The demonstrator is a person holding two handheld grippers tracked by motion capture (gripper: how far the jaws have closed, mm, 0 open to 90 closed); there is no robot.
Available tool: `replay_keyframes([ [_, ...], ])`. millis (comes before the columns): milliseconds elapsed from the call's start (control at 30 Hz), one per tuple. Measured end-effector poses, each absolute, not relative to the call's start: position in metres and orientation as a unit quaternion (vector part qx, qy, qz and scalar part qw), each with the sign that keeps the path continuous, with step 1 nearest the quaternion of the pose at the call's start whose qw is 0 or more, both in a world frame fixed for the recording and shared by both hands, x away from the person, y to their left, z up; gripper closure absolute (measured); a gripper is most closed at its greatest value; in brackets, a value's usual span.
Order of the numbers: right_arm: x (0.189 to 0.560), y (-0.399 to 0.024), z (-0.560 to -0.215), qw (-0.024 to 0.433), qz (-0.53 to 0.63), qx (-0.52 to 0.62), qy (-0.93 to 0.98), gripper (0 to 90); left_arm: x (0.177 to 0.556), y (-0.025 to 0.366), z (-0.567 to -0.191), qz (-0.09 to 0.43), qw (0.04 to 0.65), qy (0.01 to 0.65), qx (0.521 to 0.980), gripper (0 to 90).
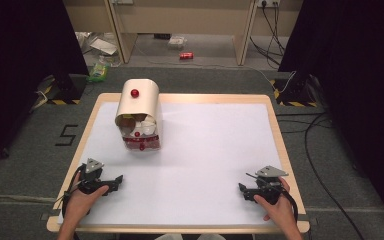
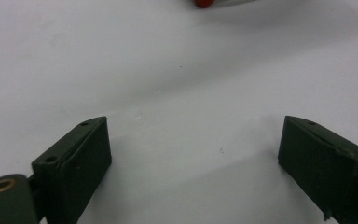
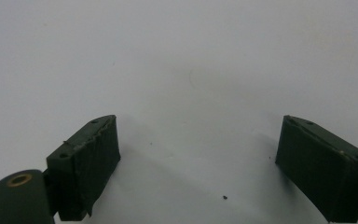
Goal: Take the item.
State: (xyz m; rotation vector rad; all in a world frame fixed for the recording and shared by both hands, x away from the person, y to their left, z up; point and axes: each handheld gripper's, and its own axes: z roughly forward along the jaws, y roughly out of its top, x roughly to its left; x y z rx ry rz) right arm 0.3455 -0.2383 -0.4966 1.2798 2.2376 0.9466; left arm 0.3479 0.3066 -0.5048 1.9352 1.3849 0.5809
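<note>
A cream box with a curved lid and a red knob (image 1: 138,114) stands on the white table top (image 1: 205,150) at the back left, its front open on white and red contents. My left gripper (image 1: 116,181) rests near the front left corner, held by a hand; its jaws stand wide apart over bare white surface in the left gripper view (image 2: 193,154), nothing between them. A red bit of the box (image 2: 204,3) peeks in at that view's top edge. My right gripper (image 1: 242,190) lies at the front right, also open (image 3: 198,154) and empty.
The table has a wooden rim (image 1: 280,145). Beyond it lies grey carpet with cables (image 1: 315,150), a red can (image 1: 186,55) and litter on the floor, and dark curtains at both sides.
</note>
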Motion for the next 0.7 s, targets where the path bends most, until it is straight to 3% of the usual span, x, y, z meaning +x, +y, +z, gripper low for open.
replay_keyframes([
  [167, 0.346, -0.238, -0.497, 0.196, 0.338, 0.457, 0.799, 13.4, 0.347, 0.306, -0.504, 0.226, 0.341, 0.530, 0.743, 9.4],
  [267, 0.346, -0.238, -0.497, 0.196, 0.338, 0.457, 0.799, 13.3, 0.346, 0.306, -0.504, 0.223, 0.347, 0.520, 0.748, 15.0],
  [700, 0.346, -0.238, -0.497, 0.196, 0.338, 0.457, 0.799, 13.3, 0.343, 0.296, -0.483, 0.235, 0.378, 0.496, 0.746, 15.2],
])
